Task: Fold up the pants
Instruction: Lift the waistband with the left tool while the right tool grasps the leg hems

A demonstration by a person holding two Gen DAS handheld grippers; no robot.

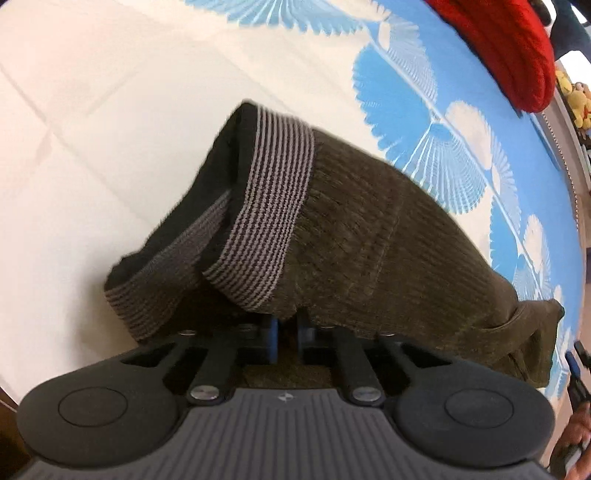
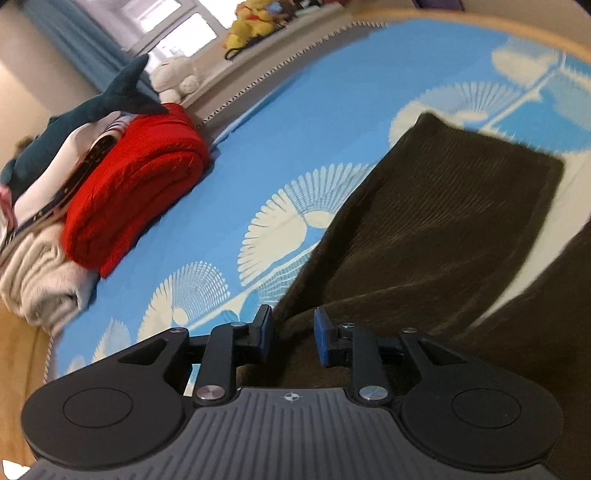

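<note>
Only in the left wrist view: the striped grey-and-black waistband (image 1: 266,218) of the dark olive corduroy pants (image 1: 388,240), bunched and lifted off the bedspread (image 1: 92,110), cream on the left, blue with white fan shapes to the right. Left gripper (image 1: 287,325) clenched on the pants, blue pads close together and mostly buried under a fold of cloth just below the waistband. Red folded blanket (image 1: 509,51) cut off at the far right corner; yellow plush toys (image 1: 576,103) barely visible at the right edge. At the near right edge, a sliver of a hand and a dark object, too blurred to identify.

Only in the right wrist view: a trouser leg (image 2: 443,206) lying flat and stretching away to its hem at the far right, over the blue part of the bedspread (image 2: 295,129). Right gripper (image 2: 293,334) released, blue pads (image 2: 321,336) well apart, straddling a ridge of corduroy without pinching it. Far left: the red blanket (image 2: 136,184) beside a stack of pale folded linen (image 2: 40,280), a plush shark (image 2: 92,107) lying on top, a white plush (image 2: 177,75) and the yellow toys (image 2: 251,22) further back by a bright window.

No readable writing anywhere; only a small round crosshair mark (image 2: 291,397) on each gripper body. Motion blur softens the cloth edges in both views.
</note>
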